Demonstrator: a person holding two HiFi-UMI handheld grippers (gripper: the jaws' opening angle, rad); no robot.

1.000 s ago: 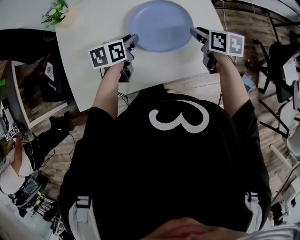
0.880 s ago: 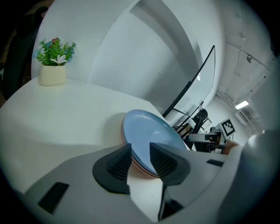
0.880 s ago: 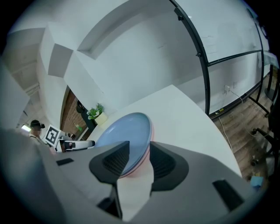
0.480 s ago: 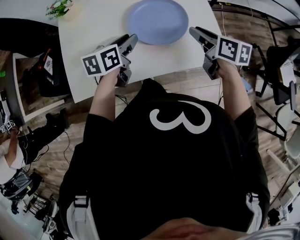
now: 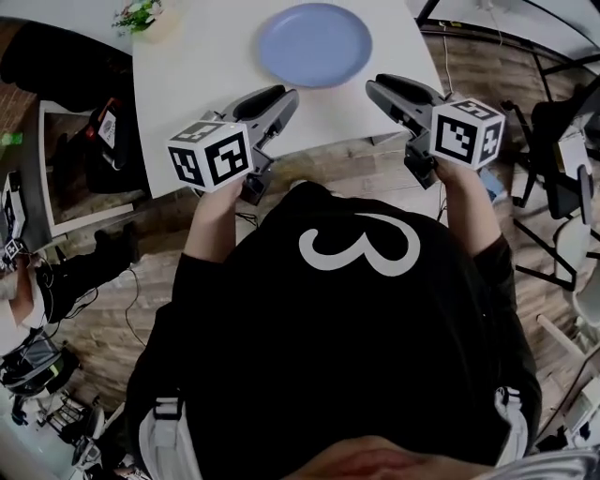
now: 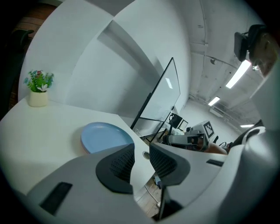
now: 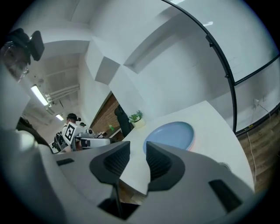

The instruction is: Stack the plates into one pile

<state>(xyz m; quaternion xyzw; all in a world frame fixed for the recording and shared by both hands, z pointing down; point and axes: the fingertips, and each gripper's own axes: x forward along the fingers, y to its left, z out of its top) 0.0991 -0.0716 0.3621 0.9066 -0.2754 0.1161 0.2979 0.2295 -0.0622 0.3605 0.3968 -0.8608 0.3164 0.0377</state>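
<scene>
Head view shows both forearms held up before the chest, left gripper [image 5: 284,97] and right gripper [image 5: 374,88] angled inward over the white table's [image 5: 192,89] near edge. Both jaw pairs stand apart and empty, having just narrowed a little. The blue plate [image 5: 315,44] lies at the table's far side, well apart from both.

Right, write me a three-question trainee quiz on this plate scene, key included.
1. True or false: the left gripper holds the blue plate.
2. What stands at the far left corner of the white table? A) a mug B) a small potted plant C) a bowl
3. Fill in: the jaws of the right gripper are ___.
Key: 1 false: its jaws, which have just closed a little, stand apart with nothing between them. 2 B. 3 open, also empty, after just closing a little.
</scene>
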